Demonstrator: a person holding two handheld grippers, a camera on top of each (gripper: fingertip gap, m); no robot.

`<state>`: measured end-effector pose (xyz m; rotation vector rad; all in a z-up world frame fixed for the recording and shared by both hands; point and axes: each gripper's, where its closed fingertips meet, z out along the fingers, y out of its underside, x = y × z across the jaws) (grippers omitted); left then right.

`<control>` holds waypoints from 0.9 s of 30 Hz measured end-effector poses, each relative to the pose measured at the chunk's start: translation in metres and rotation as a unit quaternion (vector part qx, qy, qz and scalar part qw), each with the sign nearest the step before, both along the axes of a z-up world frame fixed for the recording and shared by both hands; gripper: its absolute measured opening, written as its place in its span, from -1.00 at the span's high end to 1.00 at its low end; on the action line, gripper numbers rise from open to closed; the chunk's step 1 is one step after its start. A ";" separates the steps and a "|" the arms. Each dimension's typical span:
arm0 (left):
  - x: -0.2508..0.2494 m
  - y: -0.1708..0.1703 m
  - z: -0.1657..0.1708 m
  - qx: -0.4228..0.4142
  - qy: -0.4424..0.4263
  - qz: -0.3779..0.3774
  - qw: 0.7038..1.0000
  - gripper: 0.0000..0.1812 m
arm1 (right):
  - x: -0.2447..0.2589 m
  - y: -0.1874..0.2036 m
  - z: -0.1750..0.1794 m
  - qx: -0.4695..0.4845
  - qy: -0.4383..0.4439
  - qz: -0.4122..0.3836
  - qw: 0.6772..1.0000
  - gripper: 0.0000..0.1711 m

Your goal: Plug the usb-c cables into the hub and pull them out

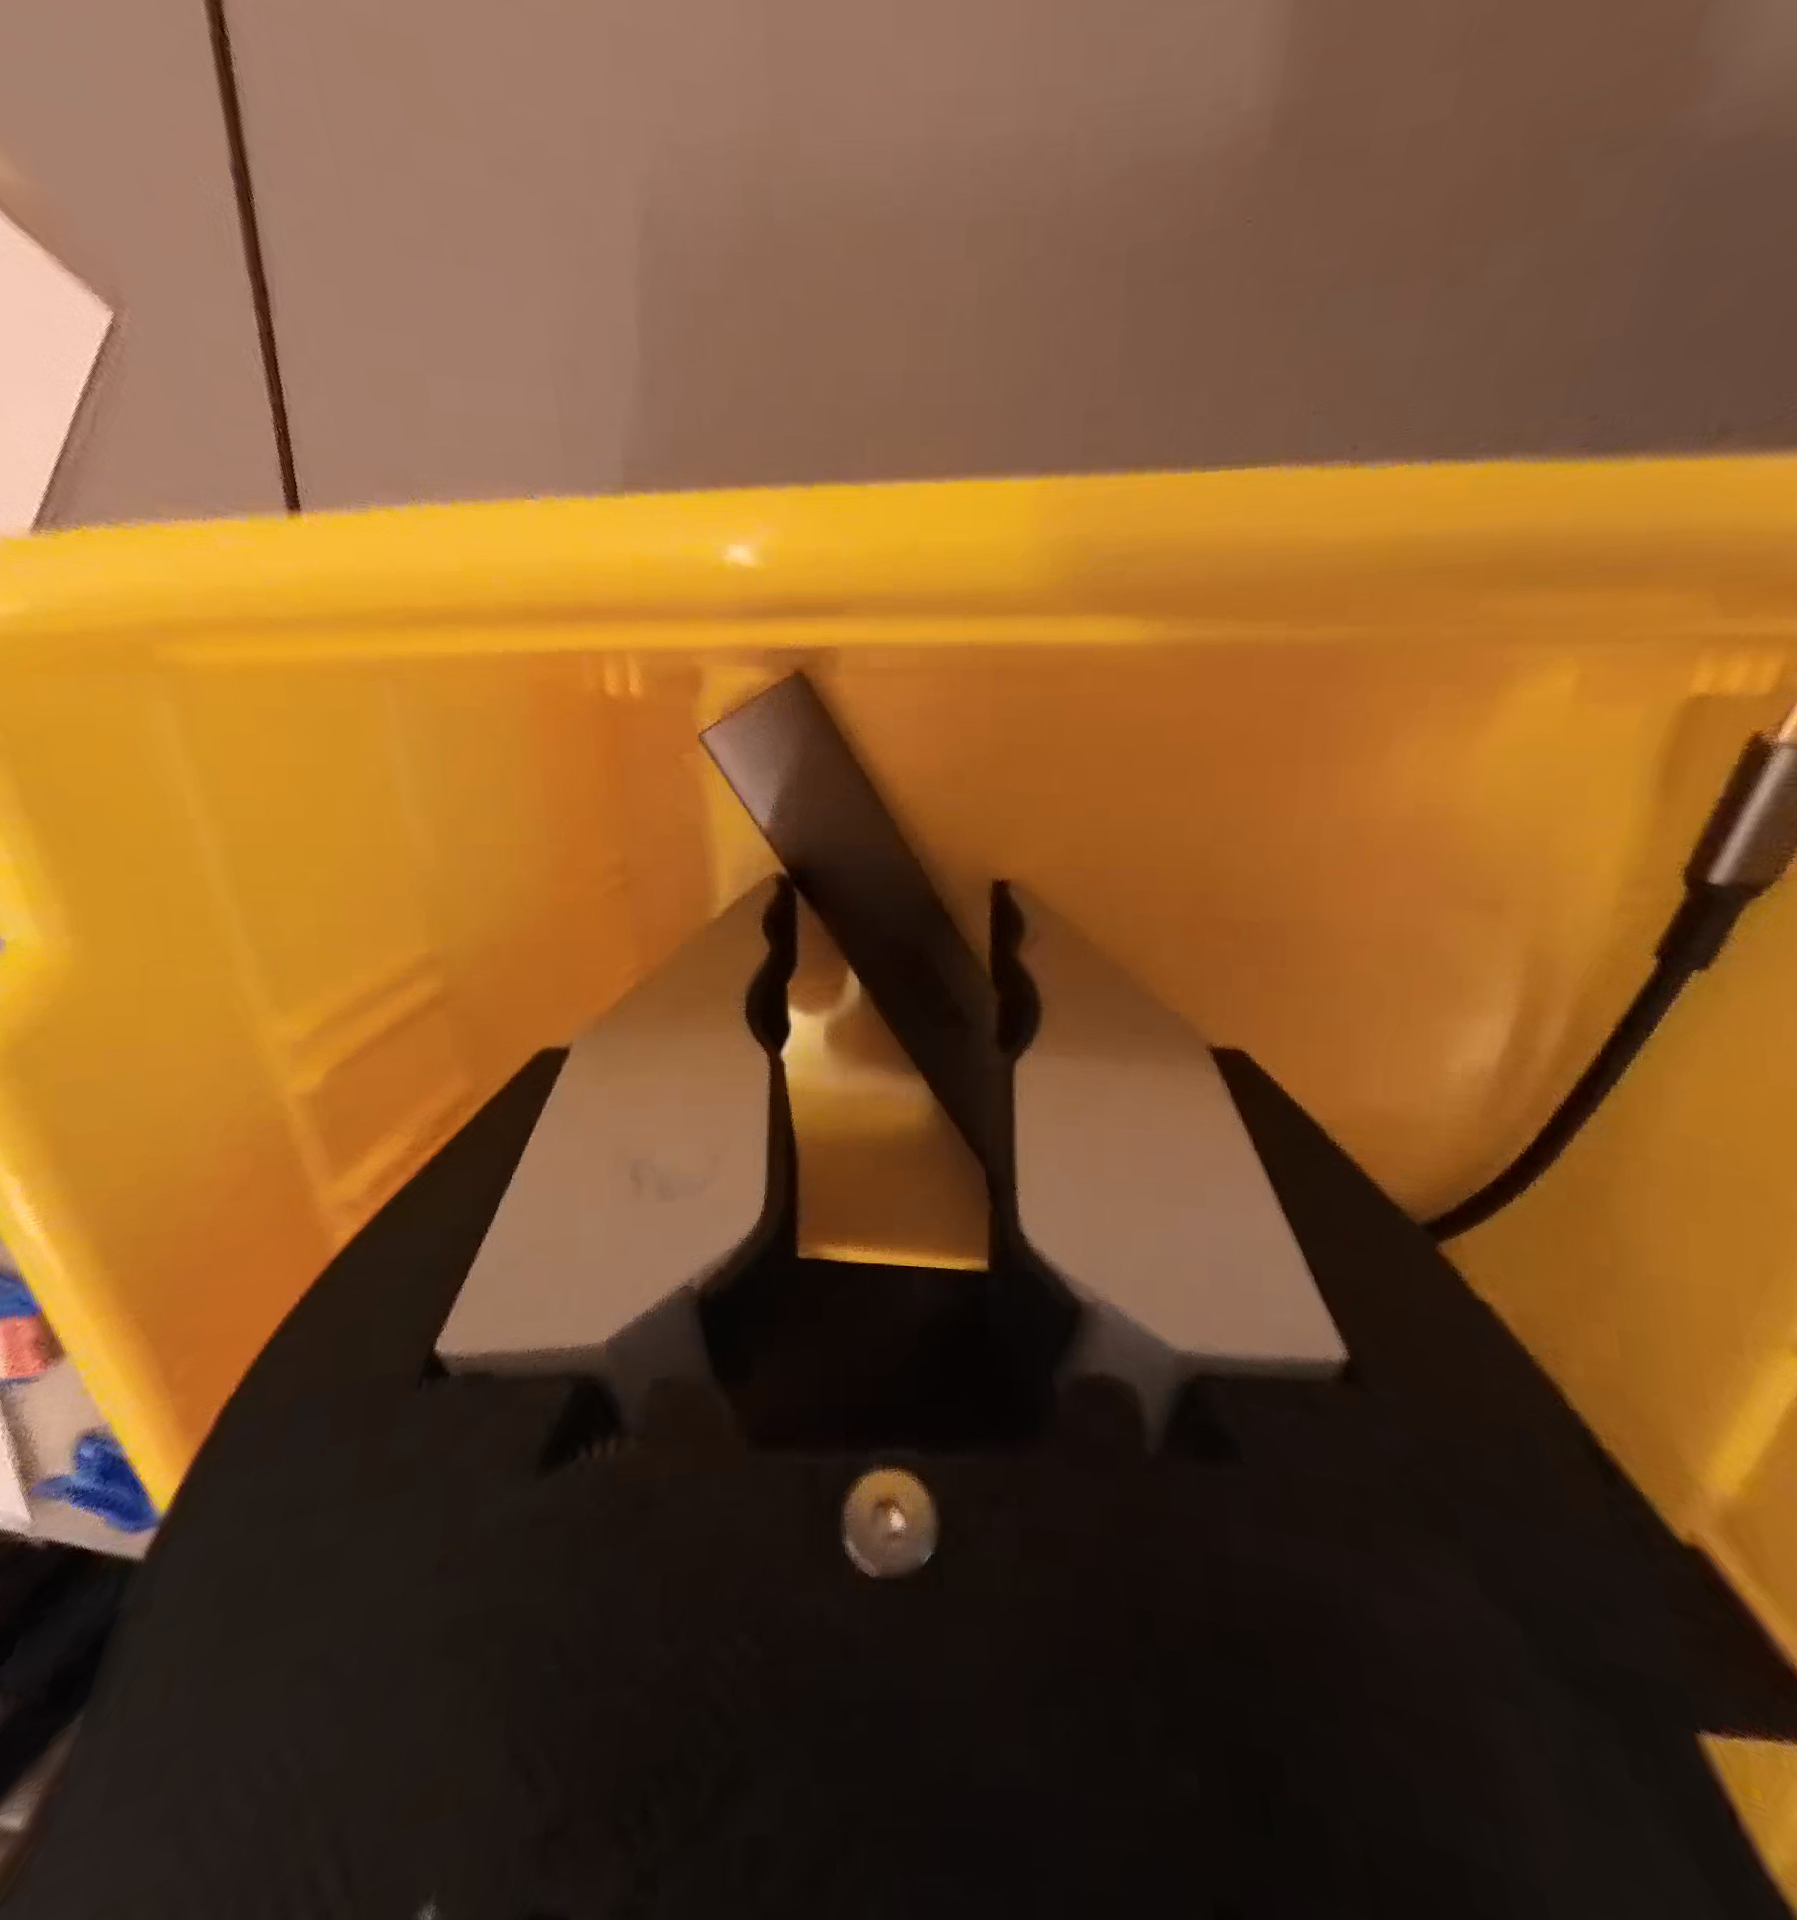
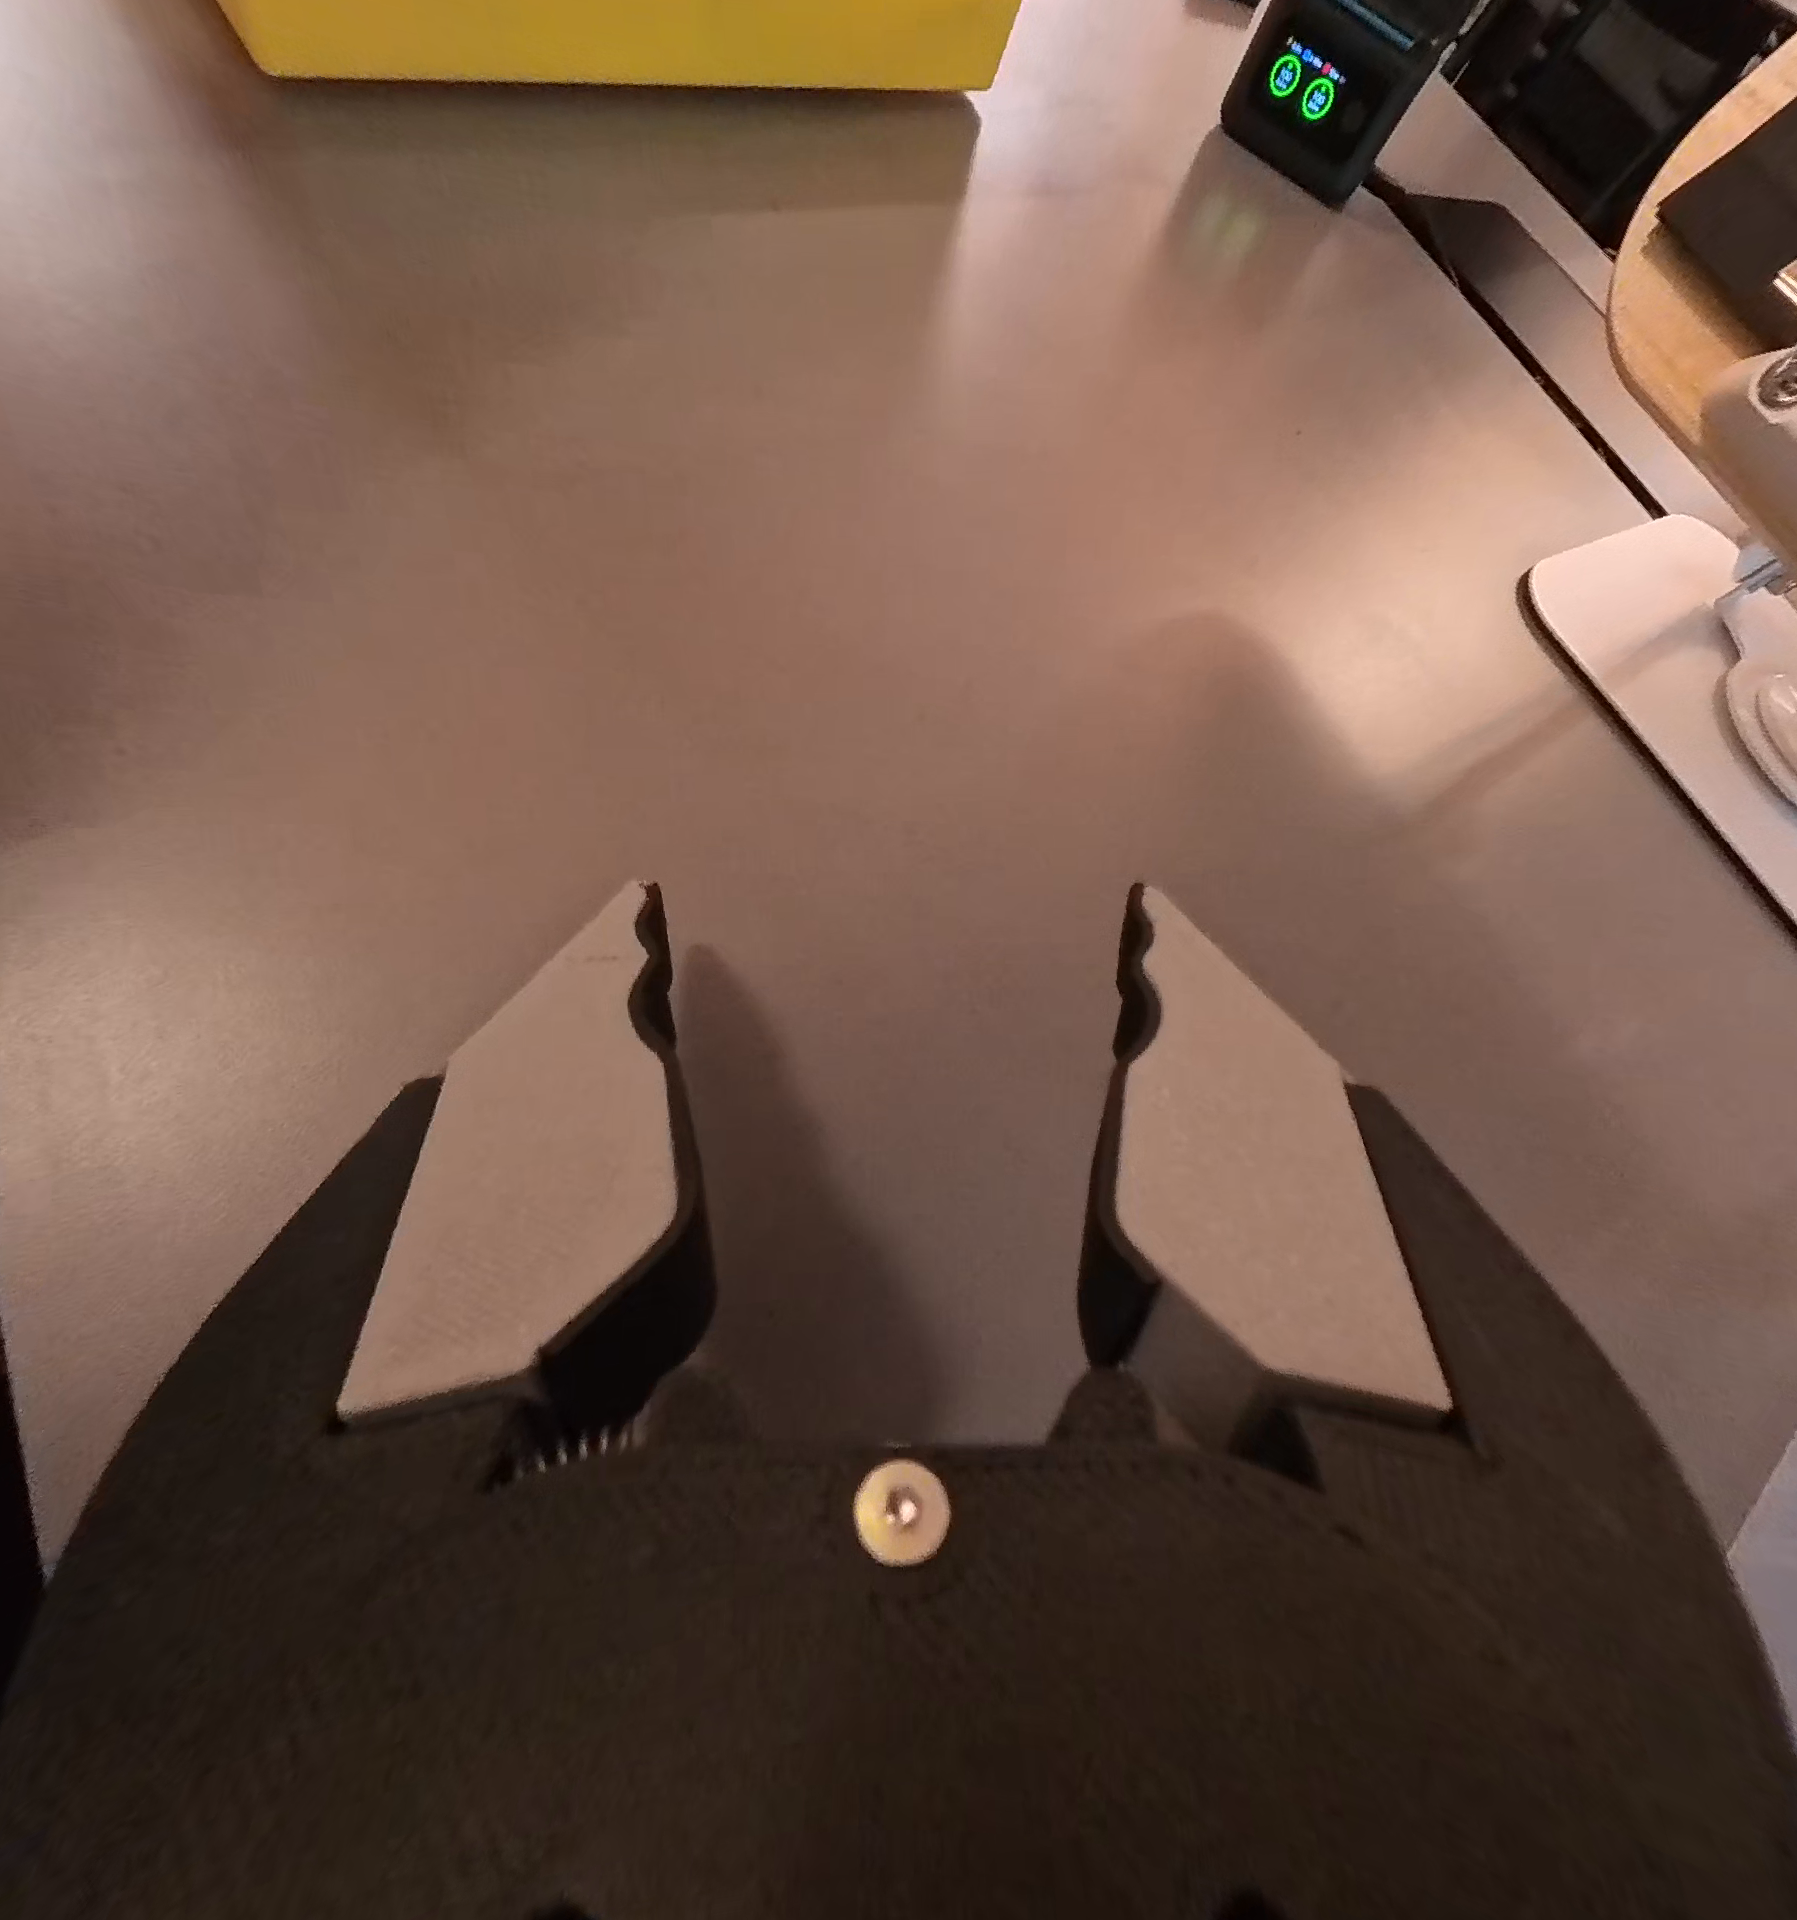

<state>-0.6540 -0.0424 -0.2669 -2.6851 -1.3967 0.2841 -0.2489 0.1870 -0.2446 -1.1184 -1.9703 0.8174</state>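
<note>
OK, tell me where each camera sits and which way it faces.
Left wrist view: on the left gripper, looking into a yellow bin; its fingers straddle a leaning dark hub, with a cable at right.
Right wrist view: on the right gripper, jaws wide apart, facing down at a grey table.
Shared: the yellow bin.
</note>
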 end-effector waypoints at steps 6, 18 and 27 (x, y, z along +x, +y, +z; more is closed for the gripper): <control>0.001 0.001 -0.002 0.032 -0.026 -0.032 0.999 0.70 | 0.001 0.000 -0.002 0.004 -0.004 0.004 1.000 0.08; -0.019 0.008 0.112 -0.097 0.240 -0.222 0.940 0.76 | 0.001 0.001 -0.003 0.007 -0.007 0.004 1.000 0.12; 0.067 0.068 0.262 -0.019 0.419 -0.334 0.844 0.93 | 0.000 0.005 -0.004 0.008 -0.011 -0.005 1.000 0.16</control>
